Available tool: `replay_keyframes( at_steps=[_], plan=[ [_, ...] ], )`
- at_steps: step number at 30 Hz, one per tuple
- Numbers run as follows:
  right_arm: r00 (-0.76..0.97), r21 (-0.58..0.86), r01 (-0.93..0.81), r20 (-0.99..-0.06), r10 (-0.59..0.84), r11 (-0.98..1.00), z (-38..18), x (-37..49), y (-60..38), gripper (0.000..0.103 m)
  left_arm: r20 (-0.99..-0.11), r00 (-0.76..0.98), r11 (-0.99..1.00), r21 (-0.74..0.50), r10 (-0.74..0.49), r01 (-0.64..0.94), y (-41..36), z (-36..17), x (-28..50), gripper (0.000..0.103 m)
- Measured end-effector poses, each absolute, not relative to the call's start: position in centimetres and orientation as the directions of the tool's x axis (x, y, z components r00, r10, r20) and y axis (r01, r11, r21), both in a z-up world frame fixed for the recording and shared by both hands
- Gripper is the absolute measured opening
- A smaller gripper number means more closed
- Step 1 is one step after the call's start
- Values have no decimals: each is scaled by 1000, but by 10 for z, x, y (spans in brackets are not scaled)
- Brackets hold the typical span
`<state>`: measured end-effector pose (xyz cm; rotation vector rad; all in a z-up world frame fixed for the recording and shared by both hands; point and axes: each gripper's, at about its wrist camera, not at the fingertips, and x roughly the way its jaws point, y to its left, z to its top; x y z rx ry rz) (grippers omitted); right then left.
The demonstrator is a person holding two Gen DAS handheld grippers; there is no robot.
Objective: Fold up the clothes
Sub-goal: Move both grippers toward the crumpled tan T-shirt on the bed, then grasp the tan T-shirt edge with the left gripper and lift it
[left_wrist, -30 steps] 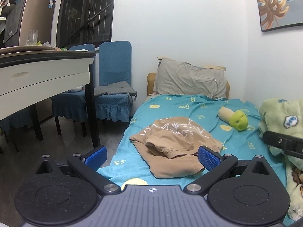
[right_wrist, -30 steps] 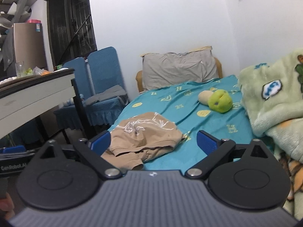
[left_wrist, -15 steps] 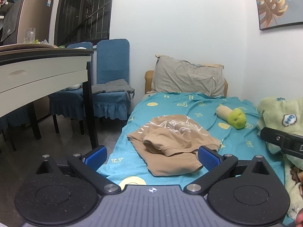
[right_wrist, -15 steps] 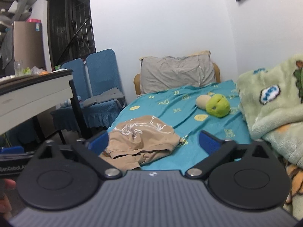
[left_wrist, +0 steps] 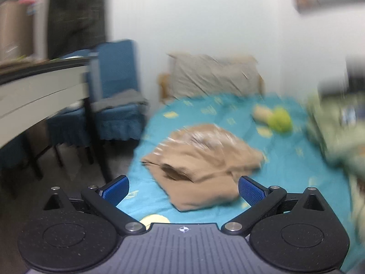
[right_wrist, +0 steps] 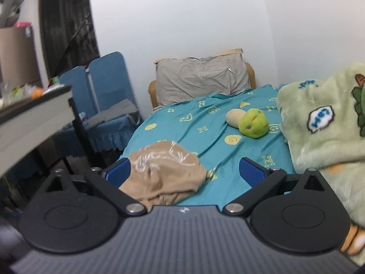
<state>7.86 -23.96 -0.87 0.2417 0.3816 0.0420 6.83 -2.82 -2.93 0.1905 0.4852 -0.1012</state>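
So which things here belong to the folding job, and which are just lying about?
For the job:
- tan garment, crumpled on the bed sheet
- left gripper, open
- right gripper, open

Lying about:
- green plush toy
- grey pillow
- green blanket
- blue chairs
- table

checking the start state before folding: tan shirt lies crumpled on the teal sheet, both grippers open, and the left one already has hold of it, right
Not quite. The left gripper holds nothing: the left wrist view shows its fingers spread with the tan shirt lying beyond them. The shirt does lie crumpled on the teal sheet, and the right gripper is open too.
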Motion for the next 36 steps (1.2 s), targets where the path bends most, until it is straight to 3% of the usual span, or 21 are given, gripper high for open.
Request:
replay_keyframes(
  at_steps=[8,15,18,23,29,33,36],
  plan=[
    [917,249,-23,-381,119,968,-37,109,-263,103,-506,859,896,339,-84,287,-49,-78,157,90],
    [841,380,-88,-466,273,921,-80,136,-266,103,-530,836,786,453,-141,420,-62,-123,211,87],
    [832,372,-75,-487,264,925,-91,154,-262,103,-560,825,782,477,-81,400,-69,-145,230,83],
    [805,393,-40,-533,262,919,-113,175,-270,103,-533,839,841,402,-107,363,-62,-152,242,73],
    [773,464,17,-568,282,886,-126,177,-278,103,-589,787,832,335,-182,443,-59,-137,237,73],
    [763,461,-2,-573,300,887,-124,172,-273,103,-567,811,837,366,-146,407,-56,-131,226,70],
    [749,468,-28,-575,329,883,-125,171,-269,103,-568,811,853,344,-143,391,-49,-129,227,60]
  ],
)
